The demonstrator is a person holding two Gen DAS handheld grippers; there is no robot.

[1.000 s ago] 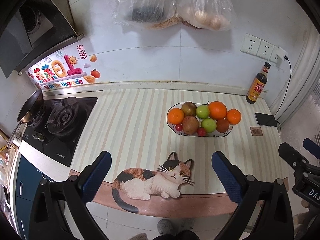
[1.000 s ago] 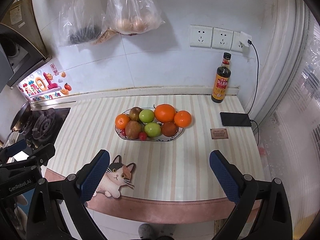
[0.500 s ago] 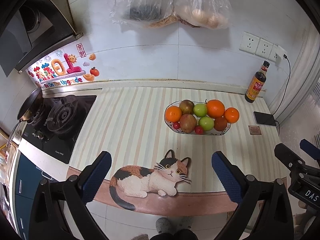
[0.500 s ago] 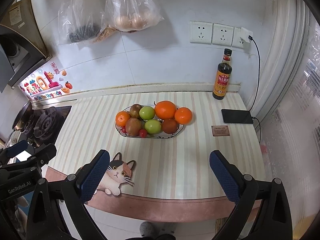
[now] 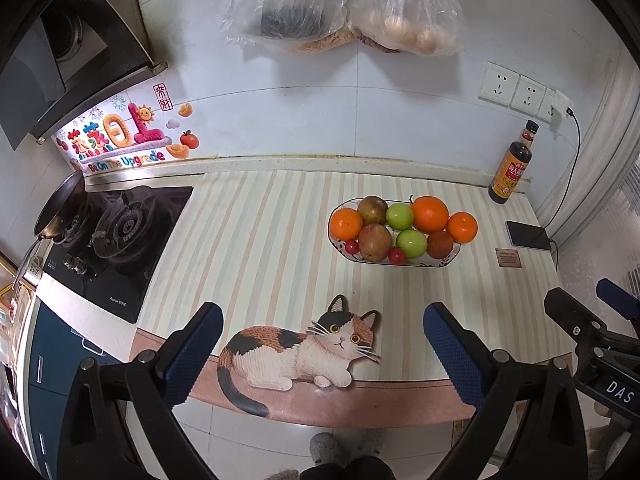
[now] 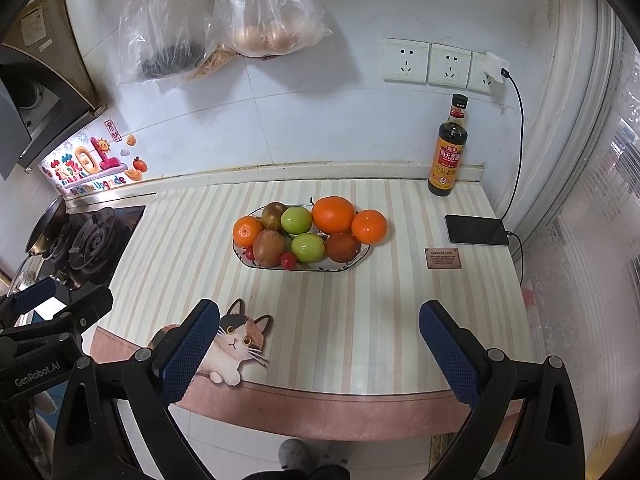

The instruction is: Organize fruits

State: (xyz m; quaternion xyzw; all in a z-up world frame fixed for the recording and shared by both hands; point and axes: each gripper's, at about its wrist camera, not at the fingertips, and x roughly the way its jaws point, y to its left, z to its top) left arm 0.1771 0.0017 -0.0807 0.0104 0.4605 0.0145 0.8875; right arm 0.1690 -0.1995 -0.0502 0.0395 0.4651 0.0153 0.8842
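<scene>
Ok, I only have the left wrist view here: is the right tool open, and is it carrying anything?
Observer: The right tool is open with nothing between its fingers, over the near counter edge, short of the fruit plate.
Operator: And that small brown tag, I can't read it from here.
Observer: The tag reads GREEN LIFE on its top line. It lies flat, just on the near side of the phone.

wall sticker (image 5: pixel 120 148) "Be On The Upgrade", tag (image 6: pixel 443 258) "GREEN LIFE"
</scene>
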